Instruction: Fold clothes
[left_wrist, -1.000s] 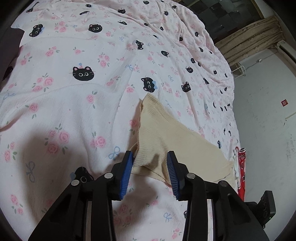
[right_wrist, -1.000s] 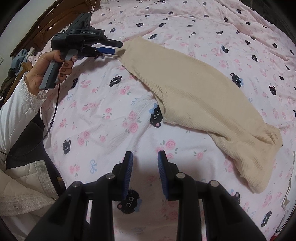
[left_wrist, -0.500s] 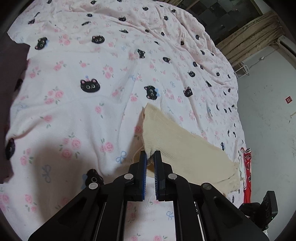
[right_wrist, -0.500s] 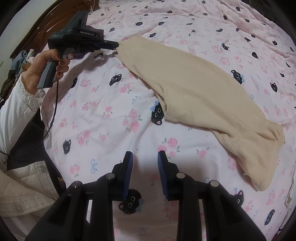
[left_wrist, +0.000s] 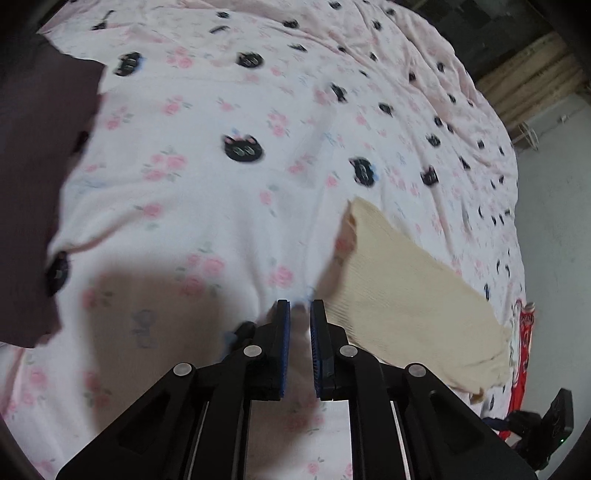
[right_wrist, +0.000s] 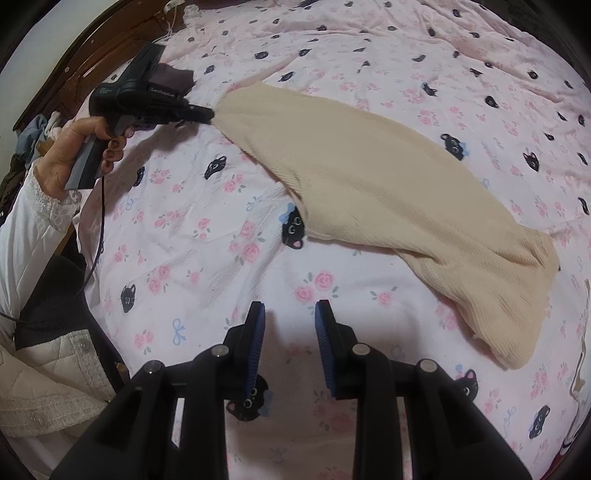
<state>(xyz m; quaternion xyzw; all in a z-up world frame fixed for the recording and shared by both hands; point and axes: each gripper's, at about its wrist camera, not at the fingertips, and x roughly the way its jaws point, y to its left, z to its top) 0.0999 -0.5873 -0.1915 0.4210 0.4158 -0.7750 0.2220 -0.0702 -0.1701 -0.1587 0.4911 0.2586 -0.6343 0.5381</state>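
Note:
A long beige ribbed garment lies slantwise on the pink cat-and-rose bedsheet. My left gripper is at its far left corner, held by a person's hand. In the left wrist view the left gripper shows only a narrow gap; its jaws are opening slightly, with a pinch of the corner still between the pads, and the garment spreads off to the right. My right gripper hovers over bare sheet in front of the garment, open, with nothing between its fingers.
A dark cloth lies at the sheet's left edge, also visible behind the left gripper as a dark cloth. A wooden headboard stands at the far left. A red item lies at the bed's right edge, beside a white wall.
The left jaws have shut from open onto the garment's corner, and the left gripper has tilted, drawing that corner taut. The right gripper has kept still.

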